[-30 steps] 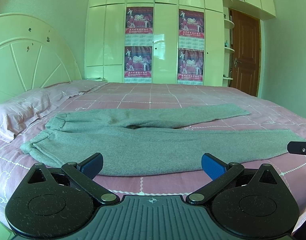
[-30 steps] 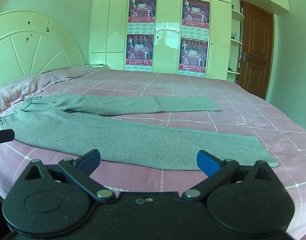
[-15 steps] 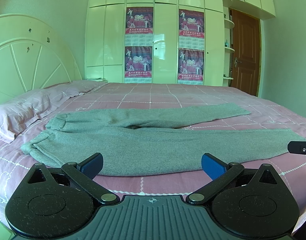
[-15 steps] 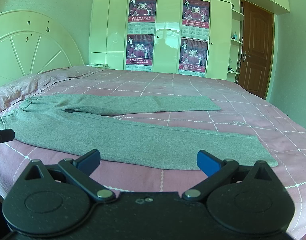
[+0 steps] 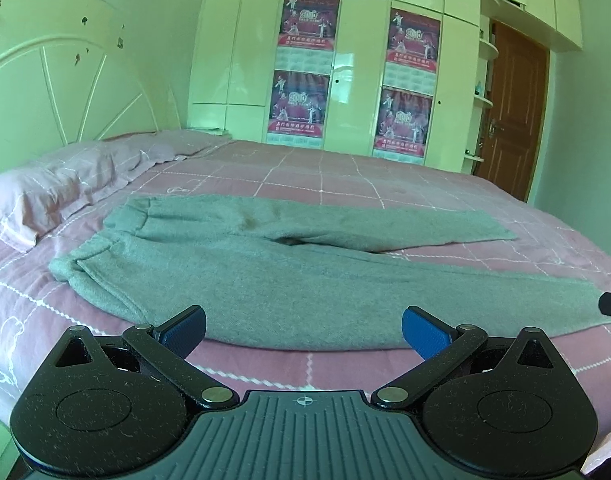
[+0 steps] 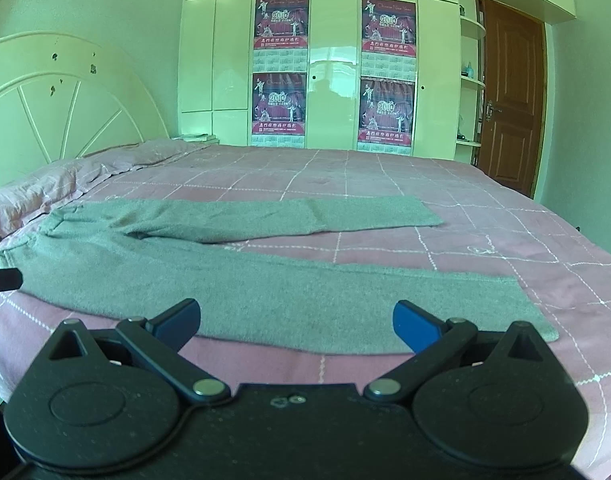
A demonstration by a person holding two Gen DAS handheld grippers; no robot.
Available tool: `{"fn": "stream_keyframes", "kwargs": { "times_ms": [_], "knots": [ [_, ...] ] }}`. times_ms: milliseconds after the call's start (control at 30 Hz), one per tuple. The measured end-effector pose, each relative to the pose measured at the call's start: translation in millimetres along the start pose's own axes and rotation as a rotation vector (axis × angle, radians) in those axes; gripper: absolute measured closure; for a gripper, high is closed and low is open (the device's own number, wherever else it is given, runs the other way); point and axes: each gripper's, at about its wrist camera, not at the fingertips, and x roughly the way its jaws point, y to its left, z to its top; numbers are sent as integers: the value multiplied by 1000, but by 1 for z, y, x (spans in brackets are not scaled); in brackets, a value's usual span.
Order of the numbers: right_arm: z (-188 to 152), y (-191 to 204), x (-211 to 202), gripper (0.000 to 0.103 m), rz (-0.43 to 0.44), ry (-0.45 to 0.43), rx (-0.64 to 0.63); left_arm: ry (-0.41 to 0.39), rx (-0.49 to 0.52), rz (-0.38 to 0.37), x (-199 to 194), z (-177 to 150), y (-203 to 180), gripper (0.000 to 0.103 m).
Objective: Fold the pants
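Note:
Grey pants point(image 5: 265, 276) lie flat on the pink bed, waistband to the left, both legs spread out to the right in a V. They also show in the right wrist view point(image 6: 233, 276). My left gripper point(image 5: 303, 330) is open and empty, just short of the near leg's front edge, toward the waist end. My right gripper point(image 6: 295, 322) is open and empty over the near leg's front edge, toward the cuff end. The tip of each gripper shows at the edge of the other's view.
The bed point(image 5: 345, 176) has a pink checked cover. Pink pillows point(image 5: 57, 196) lie at the left by a white headboard point(image 5: 53, 92). A white wardrobe with posters point(image 6: 333, 68) and a brown door point(image 6: 509, 108) stand behind.
Both grippers have moved forward and tilted down a little toward the pants. The left one has turned slightly leftward. The pants have not moved.

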Motion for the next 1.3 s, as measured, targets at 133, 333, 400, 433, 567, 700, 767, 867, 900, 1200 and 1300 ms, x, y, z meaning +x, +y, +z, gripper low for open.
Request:
{"fn": "stream_keyframes", "kwargs": {
  "times_ms": [133, 333, 400, 433, 567, 700, 767, 867, 900, 1200, 1300],
  "knots": [
    [14, -2, 17, 6, 0, -13, 1, -6, 13, 32, 19, 14, 19, 0],
    [43, 9, 64, 6, 46, -16, -29, 15, 40, 68, 62, 42, 55, 0],
    [55, 15, 85, 6, 69, -11, -42, 18, 55, 99, 79, 55, 72, 0],
    [61, 17, 96, 6, 79, -9, -49, 19, 61, 113, 88, 61, 82, 0],
    [85, 31, 141, 6, 107, -11, -71, 31, 60, 143, 135, 92, 131, 0],
    [104, 47, 183, 6, 132, -7, -96, 73, 66, 170, 194, 119, 176, 7],
    [111, 56, 202, 6, 139, -3, -117, 110, 31, 161, 224, 131, 201, 15],
    [123, 64, 232, 6, 145, 7, -139, 155, -14, 163, 267, 141, 231, 17],
    [127, 65, 242, 6, 148, 12, -139, 173, -26, 158, 283, 142, 242, 18],
    [151, 72, 332, 7, 165, 100, -9, 303, -132, 113, 380, 131, 292, 33],
    [154, 74, 358, 8, 176, 142, 7, 329, -154, 71, 405, 127, 303, 33]
  ]
}}
